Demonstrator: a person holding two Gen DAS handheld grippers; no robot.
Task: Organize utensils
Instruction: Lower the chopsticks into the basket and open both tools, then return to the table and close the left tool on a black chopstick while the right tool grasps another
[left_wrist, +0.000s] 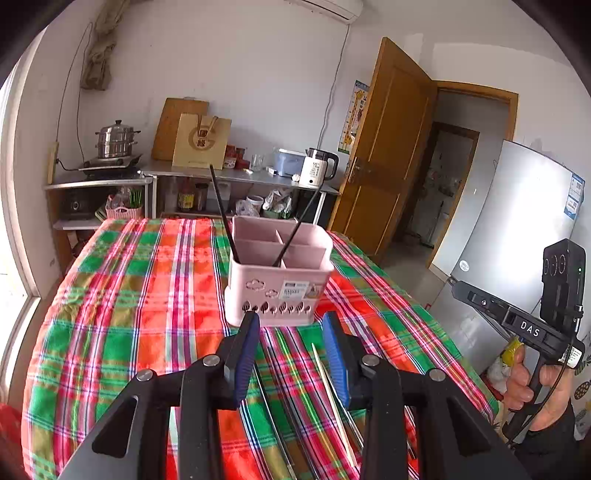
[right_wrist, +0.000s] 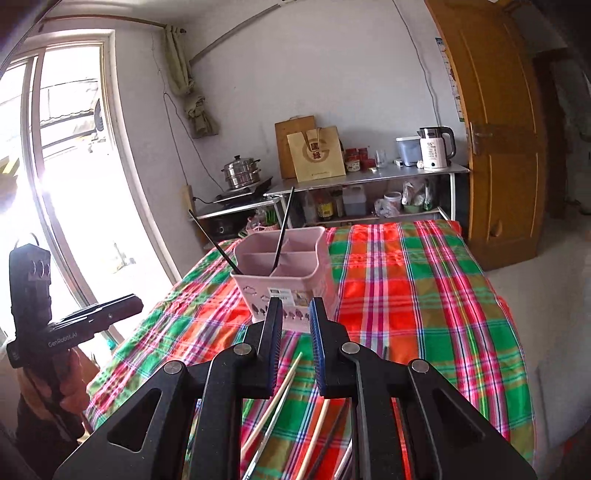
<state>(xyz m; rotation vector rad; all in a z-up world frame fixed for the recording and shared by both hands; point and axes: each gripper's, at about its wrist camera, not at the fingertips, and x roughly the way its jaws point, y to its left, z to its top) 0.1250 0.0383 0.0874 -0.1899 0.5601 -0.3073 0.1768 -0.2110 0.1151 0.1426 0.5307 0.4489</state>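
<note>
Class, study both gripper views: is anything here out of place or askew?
Yes. Loose chopsticks lie scattered on the plaid tablecloth rather than in the pink holder, where two black chopsticks lean apart in different compartments. Nothing looks spilled or damaged.

You are standing in a lived-in home kitchen and eating room. Against the white wall a steel shelf counter (left_wrist: 240, 176) carries an electric kettle (left_wrist: 318, 167), a steamer pot (left_wrist: 116, 139) on a small cooker, a cutting board (left_wrist: 173, 122), jars and sauce bottles. A table under a plaid cloth (left_wrist: 147, 295), a grey fridge (left_wrist: 517, 221) and a wooden door (left_wrist: 388, 147) complete the domestic setting.
</note>
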